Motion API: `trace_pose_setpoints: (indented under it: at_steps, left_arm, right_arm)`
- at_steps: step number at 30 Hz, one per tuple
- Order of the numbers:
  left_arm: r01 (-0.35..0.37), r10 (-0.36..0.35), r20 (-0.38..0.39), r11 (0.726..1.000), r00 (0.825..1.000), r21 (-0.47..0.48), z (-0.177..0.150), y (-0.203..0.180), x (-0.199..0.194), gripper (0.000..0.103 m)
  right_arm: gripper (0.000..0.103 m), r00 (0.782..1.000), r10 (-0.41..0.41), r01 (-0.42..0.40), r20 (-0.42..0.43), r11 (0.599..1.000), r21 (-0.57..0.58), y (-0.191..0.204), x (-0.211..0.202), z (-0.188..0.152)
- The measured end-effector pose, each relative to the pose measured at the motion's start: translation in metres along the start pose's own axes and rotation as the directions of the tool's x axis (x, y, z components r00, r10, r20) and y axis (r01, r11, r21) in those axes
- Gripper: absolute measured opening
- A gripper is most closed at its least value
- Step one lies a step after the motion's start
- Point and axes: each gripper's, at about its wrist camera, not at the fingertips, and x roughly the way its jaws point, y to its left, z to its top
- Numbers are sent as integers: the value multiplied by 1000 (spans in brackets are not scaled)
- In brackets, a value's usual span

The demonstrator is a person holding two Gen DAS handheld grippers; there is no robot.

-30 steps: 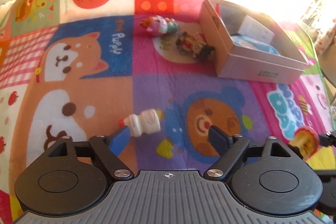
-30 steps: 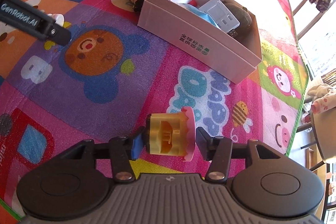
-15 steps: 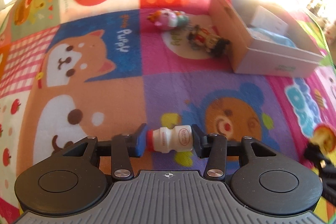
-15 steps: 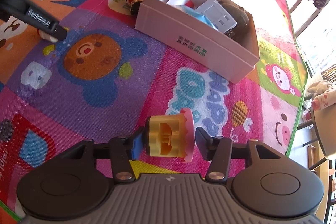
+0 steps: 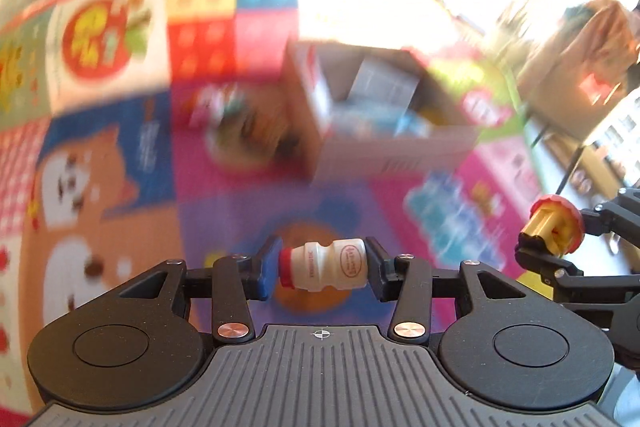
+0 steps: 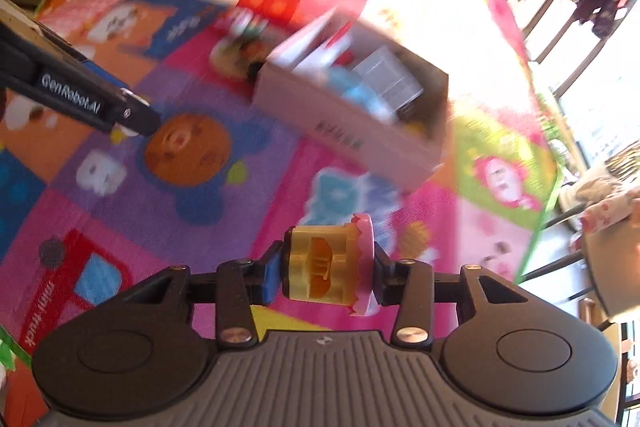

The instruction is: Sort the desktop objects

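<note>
My left gripper [image 5: 323, 267] is shut on a small white yogurt bottle [image 5: 326, 264] with a red cap, held sideways above the mat. My right gripper [image 6: 325, 274] is shut on a yellow toy cupcake [image 6: 328, 267] with a pink top; it also shows at the right of the left wrist view [image 5: 554, 230]. The pink cardboard box [image 6: 352, 131] stands ahead, holding several items; in the left wrist view it [image 5: 384, 151] is blurred. The left gripper's finger [image 6: 100, 103] shows at the left of the right wrist view.
A colourful cartoon play mat [image 6: 192, 195] covers the surface. Two small toy figures [image 5: 236, 119] lie left of the box, blurred. The mat's right edge [image 6: 544, 211] drops off toward chairs and a small table [image 6: 612, 267].
My left gripper closed on the yogurt bottle and lifted it off the mat. Both grippers have risen and tilted toward the box; the right still holds the cupcake.
</note>
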Motion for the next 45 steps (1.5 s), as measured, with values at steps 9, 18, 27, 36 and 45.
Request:
trace_pose_setpoints:
  at_steps: [9,18,27,36,45]
  left_arm:
    - [87,-64,241,992,969,-89,92,-18,33,65]
    - [-126,144,82,973,986,-192,77,29,61,94]
    - [-300,265,-201,938,943,-170,-4,74,63,97]
    - [-345,290,-251,915,923,-210,-24,107,46,99]
    - [-336,281,-230,907,932,-253,-33,133,26,100]
  right_arm:
    - [43,947,-194,151,256,973,177,-73,-24,66]
    - [58,950,-159,67,268,945,321,-105,31,105]
    - [59,991,3,-21,135,992,128,-21,62,80]
    - [44,982,78,-53,173,988,-142,55,90,140]
    - [43,997,-36,57,62,919,-391,110,179,195]
